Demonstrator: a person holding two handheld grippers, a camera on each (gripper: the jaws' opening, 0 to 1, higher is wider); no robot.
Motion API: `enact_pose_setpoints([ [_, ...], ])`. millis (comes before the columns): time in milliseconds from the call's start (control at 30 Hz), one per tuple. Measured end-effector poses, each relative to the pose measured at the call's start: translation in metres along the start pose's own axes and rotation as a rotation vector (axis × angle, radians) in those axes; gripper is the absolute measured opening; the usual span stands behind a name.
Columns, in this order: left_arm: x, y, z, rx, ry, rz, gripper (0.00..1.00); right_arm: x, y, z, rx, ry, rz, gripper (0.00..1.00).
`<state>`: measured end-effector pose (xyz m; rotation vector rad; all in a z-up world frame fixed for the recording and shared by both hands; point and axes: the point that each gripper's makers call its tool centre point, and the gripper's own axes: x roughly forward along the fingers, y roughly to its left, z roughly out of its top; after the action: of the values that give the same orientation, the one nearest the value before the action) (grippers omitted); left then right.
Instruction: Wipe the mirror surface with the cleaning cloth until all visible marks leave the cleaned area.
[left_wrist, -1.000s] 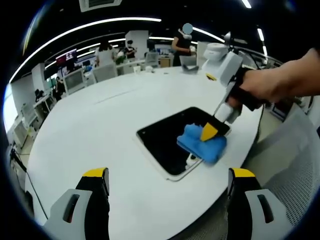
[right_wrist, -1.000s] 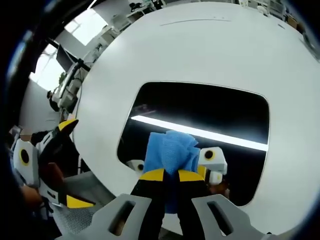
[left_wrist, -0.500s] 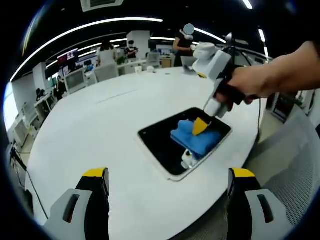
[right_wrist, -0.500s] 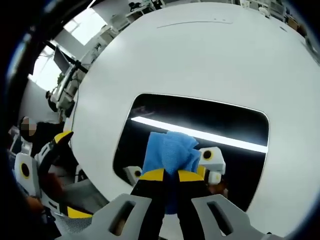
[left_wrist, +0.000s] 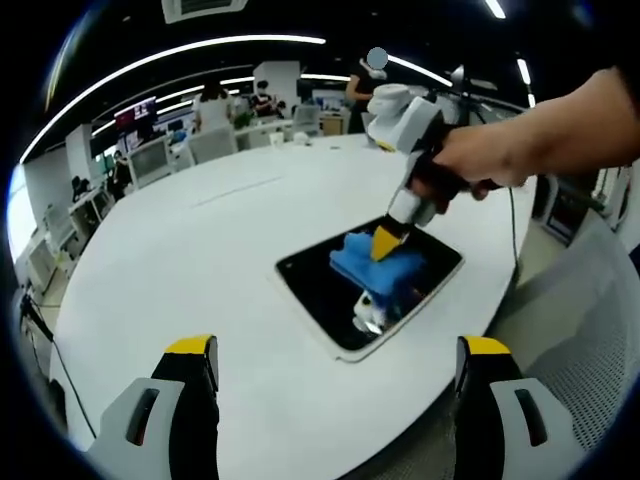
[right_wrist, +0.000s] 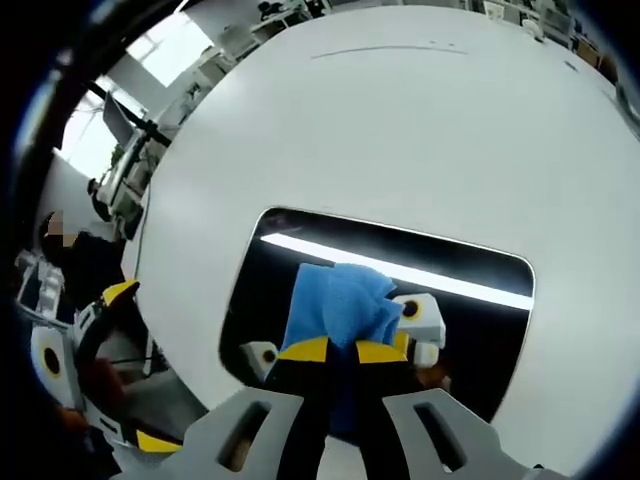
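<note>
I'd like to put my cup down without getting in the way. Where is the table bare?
The round white table is bare left of and beyond the flat rectangular mirror. The mirror itself is busy: the right gripper presses the blue cleaning cloth there.

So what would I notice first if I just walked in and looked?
Probably the bright blue cloth pinched in the right gripper, pressed onto the dark mirror lying flat near the edge of the big white round table. The mirror is so shiny that a ceiling light shows in it as a white stripe. The left gripper hangs back with its jaws wide apart, holding nothing.
</note>
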<state>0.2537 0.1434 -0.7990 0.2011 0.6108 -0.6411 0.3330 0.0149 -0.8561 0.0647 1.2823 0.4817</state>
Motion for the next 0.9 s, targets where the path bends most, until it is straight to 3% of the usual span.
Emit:
enact_pose_setpoints([
  [900, 0.000, 0.002, -0.001, 0.001, 0.002, 0.012, 0.99, 0.010, -0.011, 0.035, -0.026, -0.005, -0.017, 0.02],
])
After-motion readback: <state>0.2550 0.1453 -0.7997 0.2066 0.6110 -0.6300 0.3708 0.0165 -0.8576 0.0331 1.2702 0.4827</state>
